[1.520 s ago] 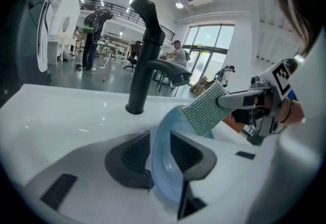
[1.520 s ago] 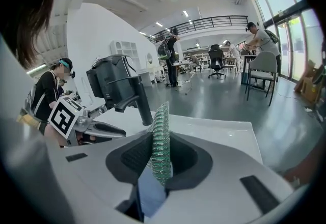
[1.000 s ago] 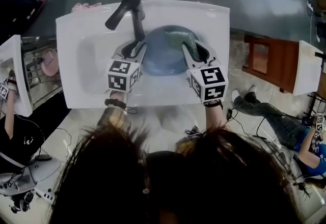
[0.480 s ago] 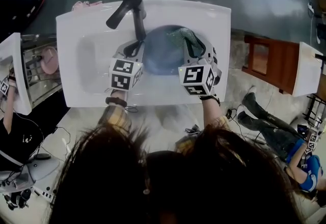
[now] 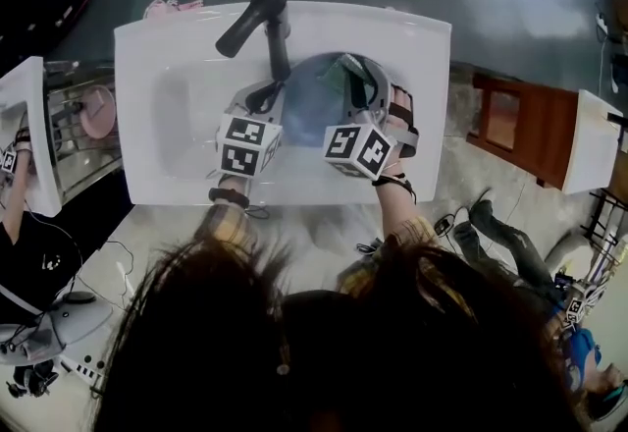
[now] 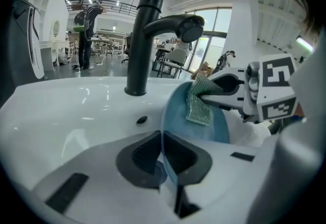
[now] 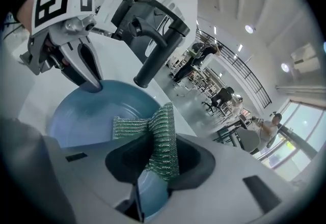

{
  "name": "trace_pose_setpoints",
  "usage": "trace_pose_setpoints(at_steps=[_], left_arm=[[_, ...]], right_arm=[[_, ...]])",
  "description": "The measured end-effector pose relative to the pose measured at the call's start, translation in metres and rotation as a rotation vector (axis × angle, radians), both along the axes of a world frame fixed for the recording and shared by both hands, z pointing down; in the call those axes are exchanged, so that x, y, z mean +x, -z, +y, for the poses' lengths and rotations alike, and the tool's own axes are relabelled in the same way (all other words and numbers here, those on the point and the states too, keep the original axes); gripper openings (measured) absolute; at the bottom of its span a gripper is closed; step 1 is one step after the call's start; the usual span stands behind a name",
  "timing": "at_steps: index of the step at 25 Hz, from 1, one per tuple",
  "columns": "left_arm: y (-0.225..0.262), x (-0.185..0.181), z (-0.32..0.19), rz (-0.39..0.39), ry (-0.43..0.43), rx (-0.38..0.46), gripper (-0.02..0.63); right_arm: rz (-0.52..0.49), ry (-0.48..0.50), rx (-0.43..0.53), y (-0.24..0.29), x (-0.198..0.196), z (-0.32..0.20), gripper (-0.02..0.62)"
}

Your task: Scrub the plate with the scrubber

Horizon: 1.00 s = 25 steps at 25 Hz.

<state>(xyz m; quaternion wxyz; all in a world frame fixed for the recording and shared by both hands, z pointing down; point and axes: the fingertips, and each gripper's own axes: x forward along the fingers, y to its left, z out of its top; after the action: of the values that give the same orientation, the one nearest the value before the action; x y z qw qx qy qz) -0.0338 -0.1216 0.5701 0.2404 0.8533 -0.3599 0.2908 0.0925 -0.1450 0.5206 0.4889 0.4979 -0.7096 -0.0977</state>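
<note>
Mid-scrub: left gripper (image 6: 163,159) pinched tight on plate (image 6: 216,126) rim, right gripper (image 7: 153,164) clamping scrubber (image 7: 155,134) at plate's 2 o'clock. Next, likely: sweep toward 8.

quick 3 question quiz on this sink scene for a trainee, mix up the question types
1. True or false: the left gripper holds the scrubber.
2. Where is the scrubber? A. lying on the rim B. against the blue plate, in the right gripper C. hung on the faucet
3. Fill in: the plate is held over the white ____, in front of the black faucet.

Key: 1 false, it is shut on the plate's rim; 2 B; 3 sink.
</note>
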Motion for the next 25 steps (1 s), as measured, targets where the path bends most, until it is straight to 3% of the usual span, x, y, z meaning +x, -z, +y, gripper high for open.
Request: trace_pose_setpoints(at_steps=[10,17,25], left_arm=[[-0.002,0.000,0.000,-0.006,0.000,-0.009,0.028],[-0.007,-0.001,-0.002,-0.029,0.010,-0.023,0.028],[-0.015,-0.009,0.000,-0.049,0.036,-0.044,0.028]], right_arm=[[0.000,0.116,-0.032,-0.008,-0.047,0.002,0.103],[-0.029,0.183,-0.141,-0.029,-0.078,0.018,0.103],[-0.031,0.222,-0.288,-0.060,-0.088,0.052,0.103]])
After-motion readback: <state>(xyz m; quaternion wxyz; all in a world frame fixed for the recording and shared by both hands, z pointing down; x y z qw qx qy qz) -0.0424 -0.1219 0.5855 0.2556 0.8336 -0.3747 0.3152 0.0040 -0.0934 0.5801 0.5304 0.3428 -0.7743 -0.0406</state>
